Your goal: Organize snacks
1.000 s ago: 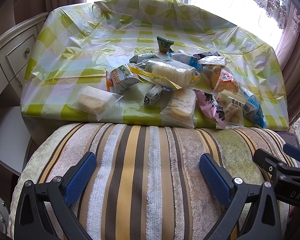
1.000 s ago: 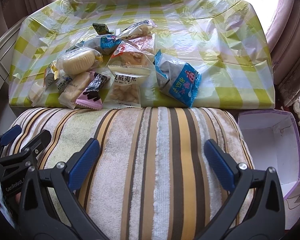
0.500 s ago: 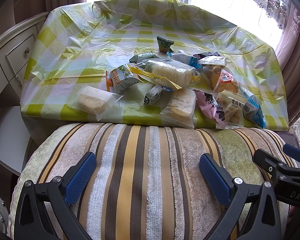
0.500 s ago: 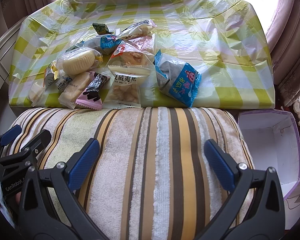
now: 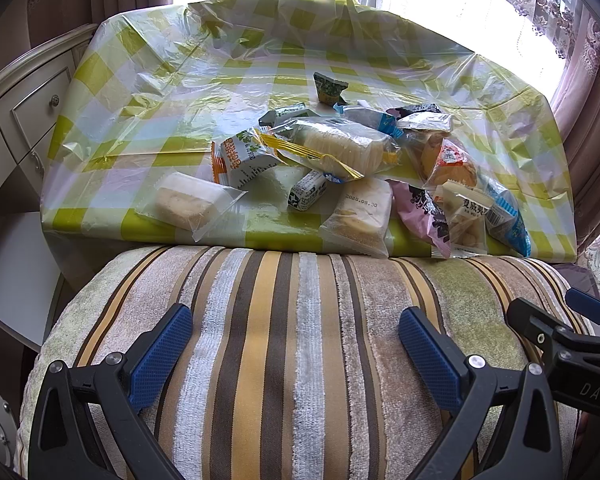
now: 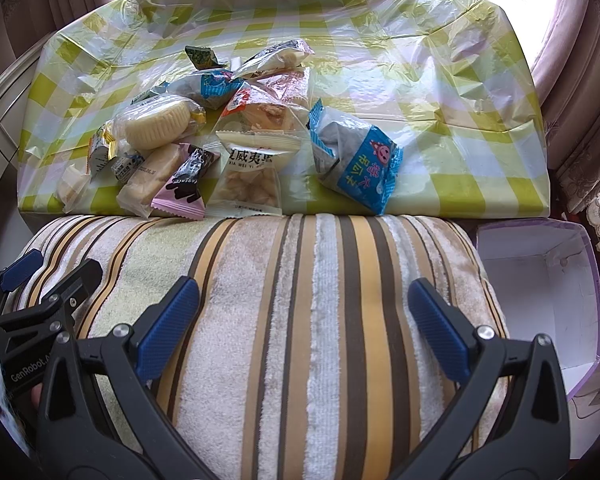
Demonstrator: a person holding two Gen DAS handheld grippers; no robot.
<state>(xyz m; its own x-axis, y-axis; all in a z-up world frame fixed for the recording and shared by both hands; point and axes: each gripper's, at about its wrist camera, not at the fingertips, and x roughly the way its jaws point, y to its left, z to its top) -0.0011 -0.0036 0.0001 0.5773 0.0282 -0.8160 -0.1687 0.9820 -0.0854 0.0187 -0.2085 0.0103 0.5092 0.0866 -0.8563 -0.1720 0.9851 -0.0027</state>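
Several wrapped snacks lie heaped on a table with a yellow-green checked plastic cover (image 5: 148, 92) (image 6: 460, 92). Among them are a clear-wrapped cake (image 5: 188, 202), a round white pastry (image 5: 340, 148) (image 6: 156, 124), a pink packet (image 5: 422, 214) (image 6: 184, 188), a clear nut packet (image 6: 254, 172) and a blue-and-grey packet (image 6: 356, 160). My left gripper (image 5: 296, 338) hovers open over a striped cushion, well short of the snacks. My right gripper (image 6: 304, 308) is open too, above the same cushion. Neither holds anything.
The striped cushion (image 5: 300, 340) (image 6: 320, 300) fills the near ground between me and the table. An open purple box with a white inside (image 6: 540, 292) stands at the right of the cushion. A cream drawer cabinet (image 5: 24, 120) flanks the table's left. Curtains hang behind.
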